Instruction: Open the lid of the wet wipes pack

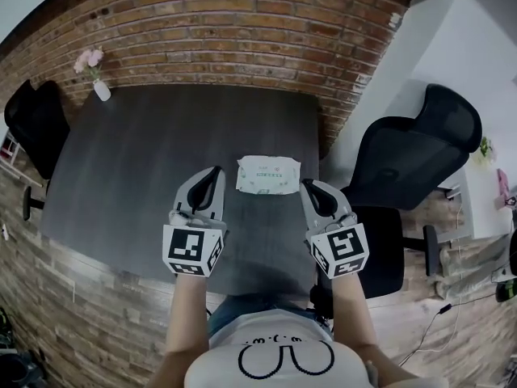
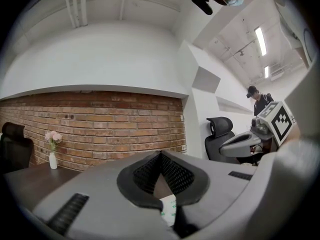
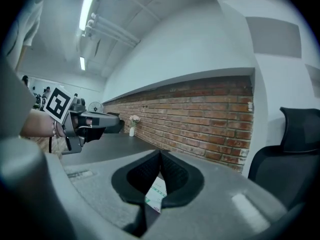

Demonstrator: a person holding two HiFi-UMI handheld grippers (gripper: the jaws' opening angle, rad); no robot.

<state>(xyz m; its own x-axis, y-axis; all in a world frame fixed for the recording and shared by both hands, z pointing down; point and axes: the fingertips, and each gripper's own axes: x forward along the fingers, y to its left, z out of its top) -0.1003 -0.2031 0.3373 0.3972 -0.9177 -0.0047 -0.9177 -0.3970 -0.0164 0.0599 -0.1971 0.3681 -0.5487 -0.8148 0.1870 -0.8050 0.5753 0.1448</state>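
Along the far edge of the dark tabletop [image 1: 145, 176] runs a brick wall [image 1: 226, 31], and a black office chair [image 1: 412, 152] stands at the right side. Above the near part of the tabletop are the left gripper [image 1: 215, 171] and the right gripper [image 1: 307, 185], side by side. Both have their jaws clenched together and grasp nothing. The wet wipes pack [image 1: 268, 175] lies flat between the two pairs of jaws, just beside their tips. A small vase [image 1: 102, 90] with pink flowers stands at the far left corner.
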